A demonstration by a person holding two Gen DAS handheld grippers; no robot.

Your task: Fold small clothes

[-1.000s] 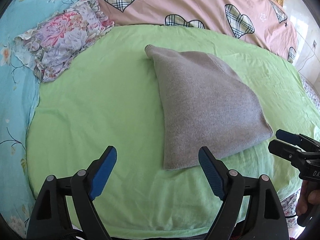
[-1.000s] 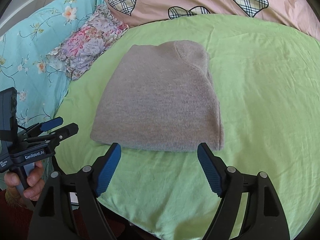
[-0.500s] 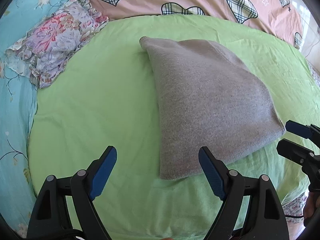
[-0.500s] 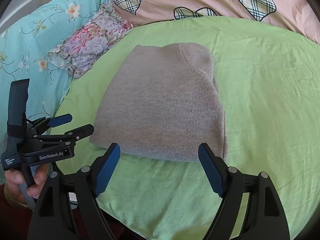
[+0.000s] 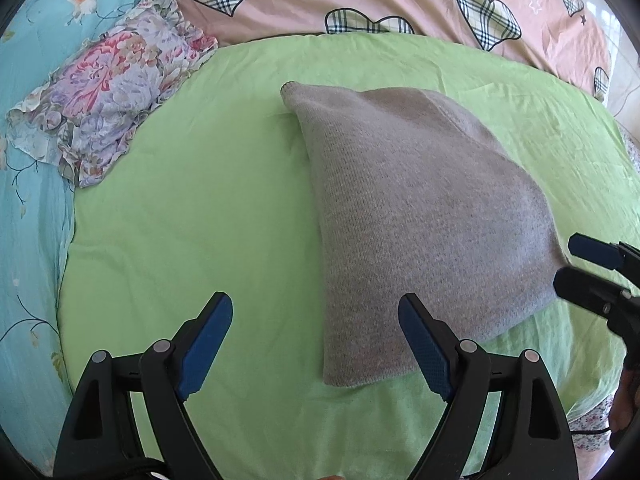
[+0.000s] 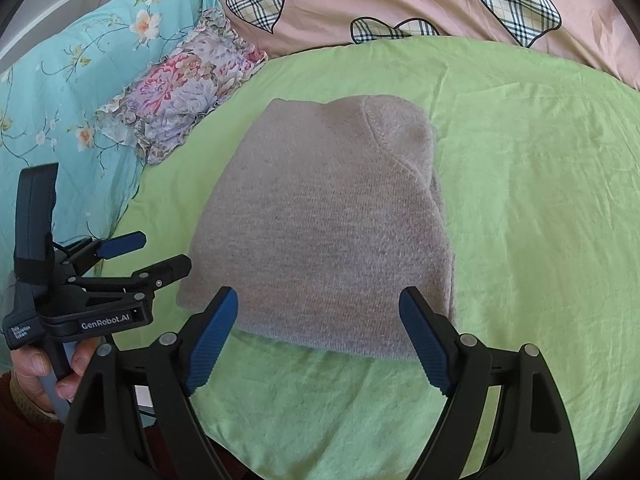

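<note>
Right claw wide open, just over grey knit's near hem.

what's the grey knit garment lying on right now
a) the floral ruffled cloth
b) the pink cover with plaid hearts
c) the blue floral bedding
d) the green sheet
d: the folded grey knit garment lies flat on the green sheet, with green showing all round it; the floral ruffled cloth lies apart from it, up to the left.
</note>
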